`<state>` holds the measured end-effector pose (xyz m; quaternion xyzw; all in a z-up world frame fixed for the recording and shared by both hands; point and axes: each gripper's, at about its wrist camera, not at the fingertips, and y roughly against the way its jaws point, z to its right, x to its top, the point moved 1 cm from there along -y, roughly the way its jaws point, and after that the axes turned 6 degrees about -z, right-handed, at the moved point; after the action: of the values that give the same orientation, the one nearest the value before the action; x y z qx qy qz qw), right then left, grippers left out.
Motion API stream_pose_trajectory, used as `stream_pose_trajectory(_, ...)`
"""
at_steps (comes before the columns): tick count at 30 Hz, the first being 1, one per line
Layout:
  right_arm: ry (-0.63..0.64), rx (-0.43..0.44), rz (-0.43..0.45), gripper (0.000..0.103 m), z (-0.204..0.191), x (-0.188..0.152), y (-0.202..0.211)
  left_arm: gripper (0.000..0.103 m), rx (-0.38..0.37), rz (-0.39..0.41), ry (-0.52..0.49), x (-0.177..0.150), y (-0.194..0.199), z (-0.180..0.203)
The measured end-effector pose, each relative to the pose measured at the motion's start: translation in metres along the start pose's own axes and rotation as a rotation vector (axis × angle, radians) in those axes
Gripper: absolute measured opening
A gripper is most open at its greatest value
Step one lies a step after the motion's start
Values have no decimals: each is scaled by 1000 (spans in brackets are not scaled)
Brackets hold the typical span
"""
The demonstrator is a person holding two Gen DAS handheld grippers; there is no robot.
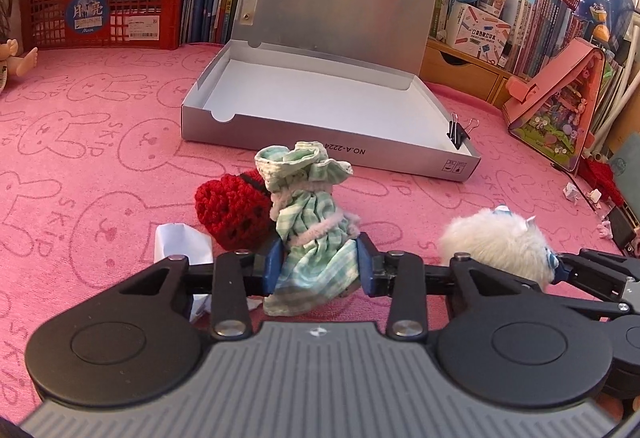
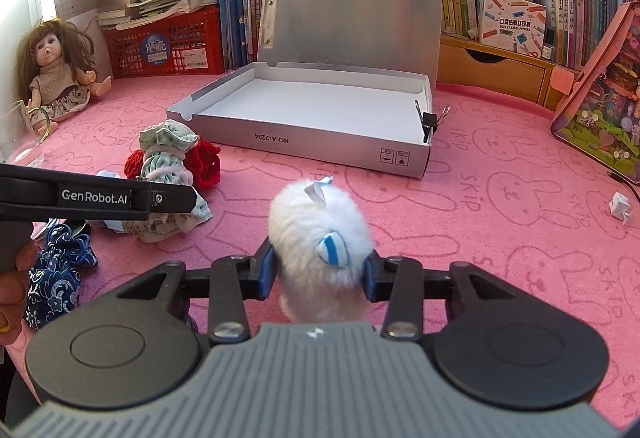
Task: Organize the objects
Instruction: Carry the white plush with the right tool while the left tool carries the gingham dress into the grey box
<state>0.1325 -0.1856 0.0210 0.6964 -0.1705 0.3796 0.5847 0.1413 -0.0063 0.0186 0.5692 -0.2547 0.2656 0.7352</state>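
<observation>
My left gripper (image 1: 320,258) is shut on a small green checked doll dress (image 1: 308,222), its blue pads squeezing the skirt on both sides. Touching the dress on its left is a red crocheted piece (image 1: 232,213). My right gripper (image 2: 320,272) is shut on a white fluffy toy (image 2: 316,222) with blue-striped ears, which rests on the pink mat. The open silver box (image 2: 320,143), lid upright, lies beyond both with a bare white floor. A black binder clip (image 2: 430,119) is clipped on its right wall. In the right wrist view the dress (image 2: 168,157) shows at left behind one of the left gripper's fingers (image 2: 120,197).
A doll (image 2: 56,77) and a glass (image 2: 20,133) sit at far left, a blue patterned pouch (image 2: 56,278) near left. White paper (image 1: 182,242) lies beside the red piece. A red crate (image 1: 100,13), books and a pink toy house (image 1: 560,109) line the back and right.
</observation>
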Motion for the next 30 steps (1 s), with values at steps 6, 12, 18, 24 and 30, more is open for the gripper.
stream_pose_trajectory(6, -26, -5, 12, 43, 5, 5, 3, 39, -7, 34, -30, 3, 12, 7)
stream_pose_trajectory(12, -48, -15, 27, 43, 12, 12, 7, 39, -23, 78, -65, 10, 27, 19)
stream_pose_trajectory(18, -54, -24, 52, 43, 17, 22, 11, 39, -17, 106, -81, 22, 33, 23)
stream_pose_trajectory(24, -59, -33, 69, 43, 21, 32, 12, 39, 5, 123, -99, 35, 33, 25)
stream_pose_trajectory(30, -89, -26, 69, 43, 31, 43, 7, 39, 29, 118, -100, 49, 26, 23)
